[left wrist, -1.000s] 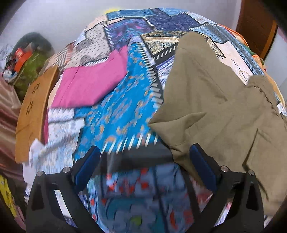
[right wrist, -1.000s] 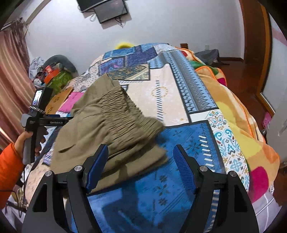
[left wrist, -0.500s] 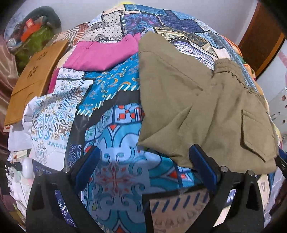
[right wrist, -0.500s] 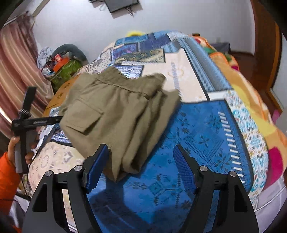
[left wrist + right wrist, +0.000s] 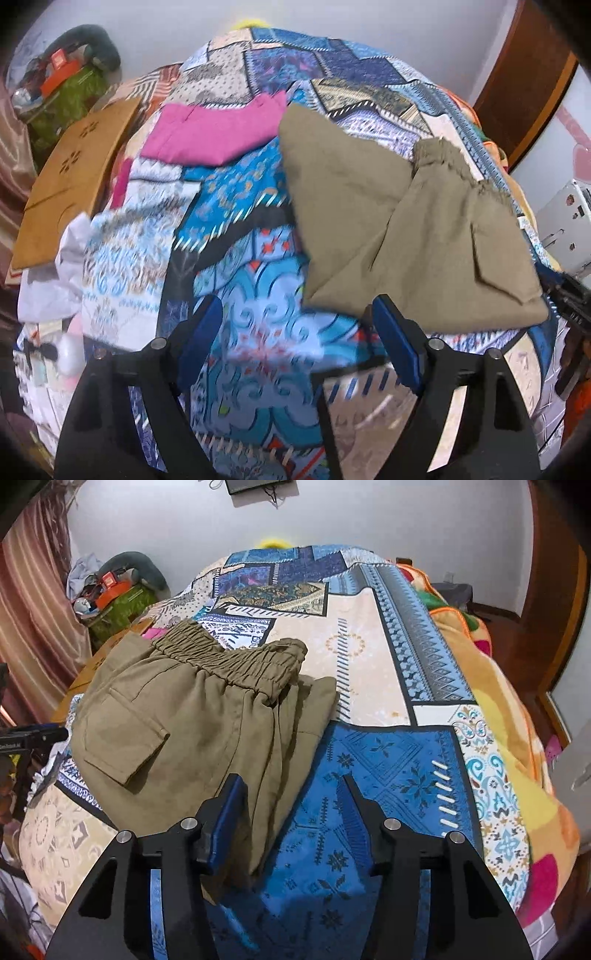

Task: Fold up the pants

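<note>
The olive pants (image 5: 192,731) lie folded on the patterned bedspread (image 5: 388,760), elastic waistband (image 5: 236,661) toward the far end and a flap pocket (image 5: 122,738) on top. In the left wrist view the pants (image 5: 417,236) lie right of centre, one leg pointing away. My left gripper (image 5: 299,325) is open and empty, its right finger at the pants' near edge. My right gripper (image 5: 291,805) is open and empty, its left finger (image 5: 225,812) over the pants' near corner. The left gripper also shows at the right wrist view's left edge (image 5: 26,738).
A folded pink garment (image 5: 214,133) lies on the bed beyond the pants. A brown cardboard box (image 5: 70,184) stands at the bed's left side, with clutter and a green box (image 5: 118,602) behind. An orange blanket (image 5: 517,709) covers the bed's right side. A wooden door (image 5: 554,590) stands at right.
Both grippers have drawn back and closed in a little; the pants now lie flatter and more squarely folded, with the waistband turned toward the far end in the right wrist view.
</note>
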A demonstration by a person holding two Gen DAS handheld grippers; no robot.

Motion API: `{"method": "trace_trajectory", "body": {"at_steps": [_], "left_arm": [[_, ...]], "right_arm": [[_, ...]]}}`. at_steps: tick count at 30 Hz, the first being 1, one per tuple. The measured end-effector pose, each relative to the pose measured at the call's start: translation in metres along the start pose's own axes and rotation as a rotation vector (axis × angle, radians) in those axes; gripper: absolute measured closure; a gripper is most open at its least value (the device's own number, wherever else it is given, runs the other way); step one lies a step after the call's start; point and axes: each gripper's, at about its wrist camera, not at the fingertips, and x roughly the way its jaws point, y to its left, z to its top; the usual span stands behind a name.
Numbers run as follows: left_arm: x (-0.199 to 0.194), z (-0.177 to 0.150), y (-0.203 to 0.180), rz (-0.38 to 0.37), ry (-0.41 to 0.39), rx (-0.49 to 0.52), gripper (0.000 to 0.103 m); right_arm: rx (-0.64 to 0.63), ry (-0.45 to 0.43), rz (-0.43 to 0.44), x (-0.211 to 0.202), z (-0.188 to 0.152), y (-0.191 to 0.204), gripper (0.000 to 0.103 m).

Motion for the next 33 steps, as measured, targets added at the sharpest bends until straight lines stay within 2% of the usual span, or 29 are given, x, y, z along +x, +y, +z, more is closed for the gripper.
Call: {"method": "trace_trajectory", "body": {"at_steps": [3,5,10,11,12,13,14,16,19,22,24,26,28,30,33], "left_arm": [[0.014,0.007,-0.005,0.023,0.008,0.019,0.019],[0.029,0.008,-0.002,0.076,0.028,0.031,0.018],[0.027,0.002,0.027,0.055,0.027,-0.029,0.016],[0.026,0.001,0.030,0.087,0.027,-0.026,0.017],[0.026,0.000,0.031,0.198,0.030,0.004,0.019],[0.027,-0.001,0.033,0.252,0.036,0.026,0.022],[0.027,-0.001,0.038,0.257,0.046,0.031,0.022],[0.023,0.002,0.046,0.201,0.054,-0.001,0.023],[0.010,0.014,0.044,0.140,0.007,-0.005,0.023],[0.002,0.030,0.031,0.076,-0.046,0.011,0.022],[0.001,0.039,0.018,0.013,-0.058,0.021,0.022],[0.008,0.048,0.010,-0.021,-0.053,0.034,0.022],[0.020,0.055,0.001,-0.023,-0.035,0.049,0.022],[0.037,0.060,-0.002,-0.027,-0.009,0.058,0.022],[0.059,0.065,0.002,-0.101,0.050,0.029,0.023]], "right_arm": [[0.034,0.004,0.013,0.006,-0.006,-0.003,0.054],[0.059,-0.003,0.022,0.004,-0.008,-0.004,0.054],[0.048,0.000,0.006,-0.001,-0.009,-0.005,0.054],[0.046,-0.002,0.002,-0.002,-0.009,-0.005,0.052],[0.051,-0.007,-0.004,-0.005,-0.009,-0.006,0.051],[0.062,-0.012,-0.008,-0.006,-0.008,-0.008,0.051],[0.077,-0.020,-0.009,-0.008,-0.009,-0.010,0.050],[0.107,-0.033,-0.007,-0.012,-0.009,-0.012,0.048],[0.111,-0.044,-0.018,-0.016,-0.004,-0.011,0.048],[0.098,-0.058,-0.024,-0.020,0.006,-0.008,0.048],[0.101,-0.078,-0.011,-0.024,0.014,-0.005,0.044],[0.113,-0.103,0.000,-0.024,0.020,-0.004,0.034],[0.125,-0.122,0.011,-0.021,0.026,-0.004,0.034],[0.138,-0.105,0.016,-0.012,0.028,-0.004,0.034],[0.152,-0.063,0.033,0.004,0.026,-0.007,0.034]]}}
